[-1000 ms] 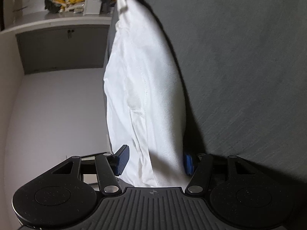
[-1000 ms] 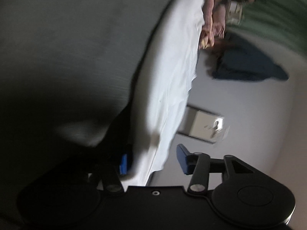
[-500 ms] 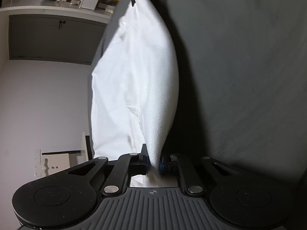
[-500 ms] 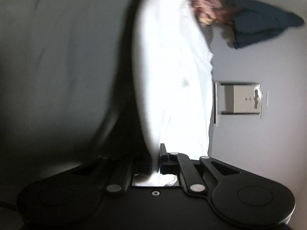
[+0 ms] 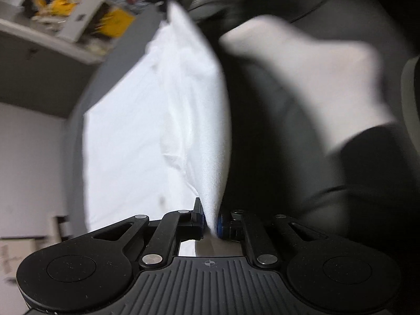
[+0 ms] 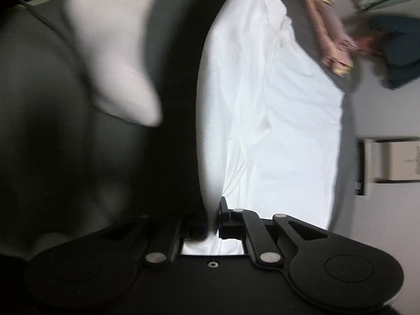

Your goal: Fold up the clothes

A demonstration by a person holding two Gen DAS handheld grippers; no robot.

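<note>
- Your left gripper (image 5: 210, 221) has its two fingers pressed together on one edge of the white garment (image 5: 147, 141), the cloth pinched thin between the blue pads.
- Your right gripper (image 6: 213, 219) is likewise clamped on the white garment (image 6: 283, 120), its two black fingers meeting on a narrow strip of fabric that runs down between them.
- One white garment is in play, and you hold it at two points; it stretches away from each gripper as a taut, folded sheet with a seam and soft wrinkles running along it.
- From the left wrist view the far end of the garment rises to a point near a dark clamp-like shape, probably your other gripper, though blur hides the details.
- Beside the garment lies a dark grey surface (image 5: 275, 136) in heavy shadow, on the right in the left view and on the left in the right view.
- One pale, blurred shape (image 6: 118, 60) crosses that dark area in each view; you cannot tell what it is.
- Along the upper left of the left view runs one shelf (image 5: 47, 42) carrying yellow and white clutter (image 5: 78, 13).
- On the right of the right view you can see one dark blue cloth heap (image 6: 399, 52), one pinkish bunch of fabric (image 6: 333, 44) just beside the garment's edge, and one pale box (image 6: 401, 160) against the light floor.
</note>
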